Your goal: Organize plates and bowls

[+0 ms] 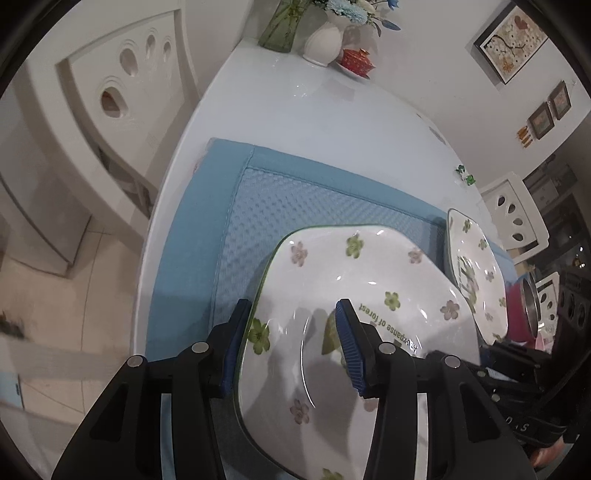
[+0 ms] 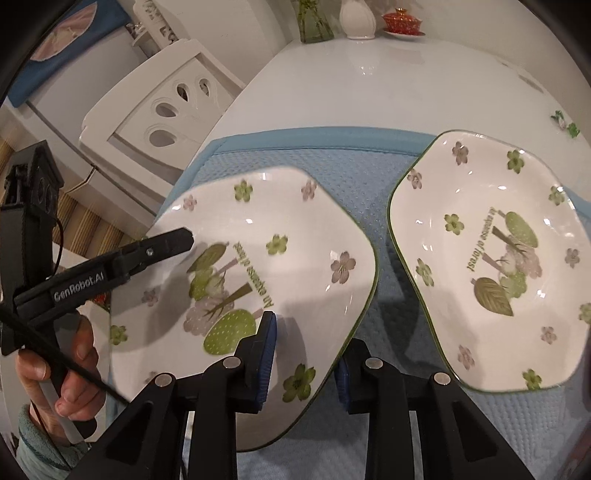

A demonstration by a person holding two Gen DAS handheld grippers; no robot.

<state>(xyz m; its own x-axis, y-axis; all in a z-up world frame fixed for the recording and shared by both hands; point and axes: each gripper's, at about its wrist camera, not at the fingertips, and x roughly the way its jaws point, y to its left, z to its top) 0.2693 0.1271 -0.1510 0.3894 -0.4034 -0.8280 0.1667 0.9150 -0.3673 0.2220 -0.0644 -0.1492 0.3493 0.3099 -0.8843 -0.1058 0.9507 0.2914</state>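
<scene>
Two white flowered plates with green rims are over a blue mat (image 1: pixel 258 199). The nearer plate (image 1: pixel 351 295) (image 2: pixel 266 266) is lifted and tilted. My left gripper (image 1: pixel 291 339) has its jaws on either side of that plate's left rim; it also shows in the right wrist view (image 2: pixel 162 243). My right gripper (image 2: pixel 306 354) straddles the same plate's near right rim, one blue pad (image 2: pixel 267 354) on top, the other below. The second plate (image 2: pixel 491 258) (image 1: pixel 476 273) lies flat on the mat to the right.
White table (image 2: pixel 369 81) with a green glass vase (image 1: pixel 280 26), white vase (image 1: pixel 325 40) and red lidded cup (image 1: pixel 356 61) at the far end. White chairs (image 1: pixel 122 85) (image 1: pixel 513 221) stand at left and right. A metal pot (image 1: pixel 532 302) sits at far right.
</scene>
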